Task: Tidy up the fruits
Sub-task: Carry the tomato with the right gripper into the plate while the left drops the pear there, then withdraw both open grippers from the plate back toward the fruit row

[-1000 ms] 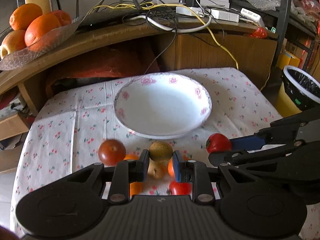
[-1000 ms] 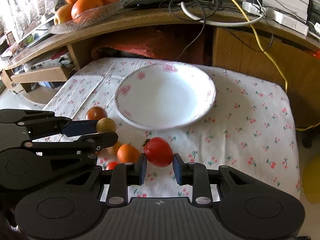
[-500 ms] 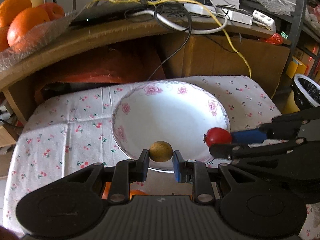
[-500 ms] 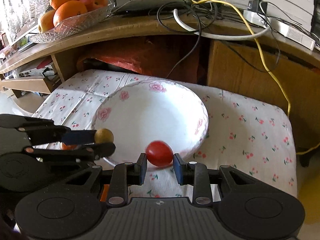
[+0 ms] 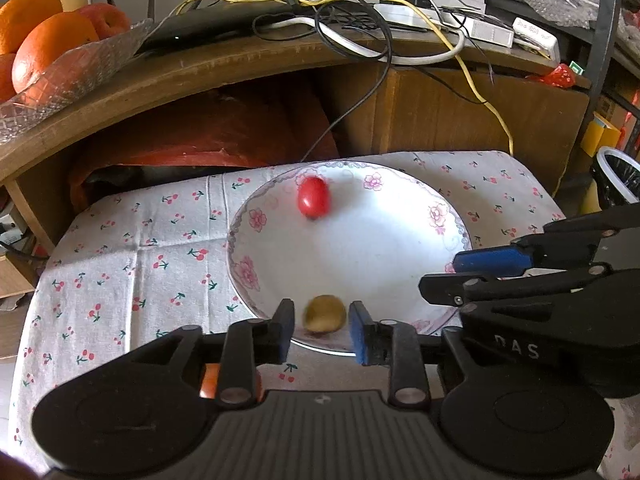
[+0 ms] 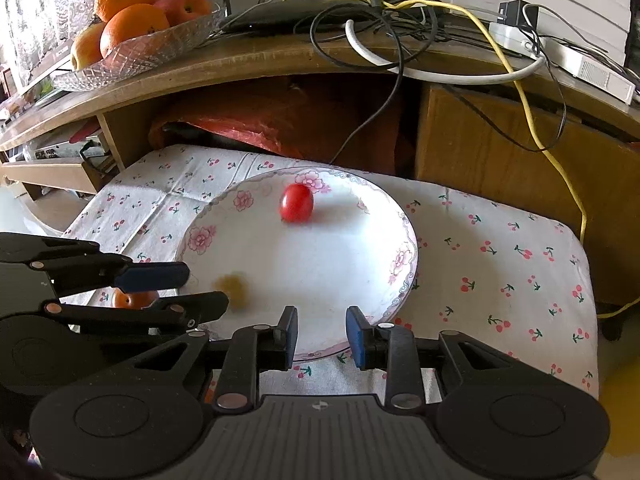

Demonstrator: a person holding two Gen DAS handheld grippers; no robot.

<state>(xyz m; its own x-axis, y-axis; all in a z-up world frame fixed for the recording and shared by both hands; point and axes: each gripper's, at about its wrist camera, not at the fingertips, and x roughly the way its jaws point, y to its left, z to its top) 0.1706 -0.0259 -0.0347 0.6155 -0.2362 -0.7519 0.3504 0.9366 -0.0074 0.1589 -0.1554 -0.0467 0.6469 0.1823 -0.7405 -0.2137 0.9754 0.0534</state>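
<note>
- Plate (image 6: 402, 236): glossy glazed ceramic.
- Tomato (image 6: 296, 203): smooth, shiny skin.
- Tablecloth (image 6: 500, 264): matt printed cloth.
- Shelf (image 5: 240, 68): worn wood.
- Fruit bowl (image 6: 160, 46), at 11 o'clock: cut glass.

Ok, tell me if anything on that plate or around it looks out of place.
Nothing is spilled or damaged. The red tomato and brown fruit lie in the plate, both blurred, perhaps rolling. One orange fruit sits on the cloth, outside the plate, behind the open left gripper. The right gripper is open and empty.
</note>
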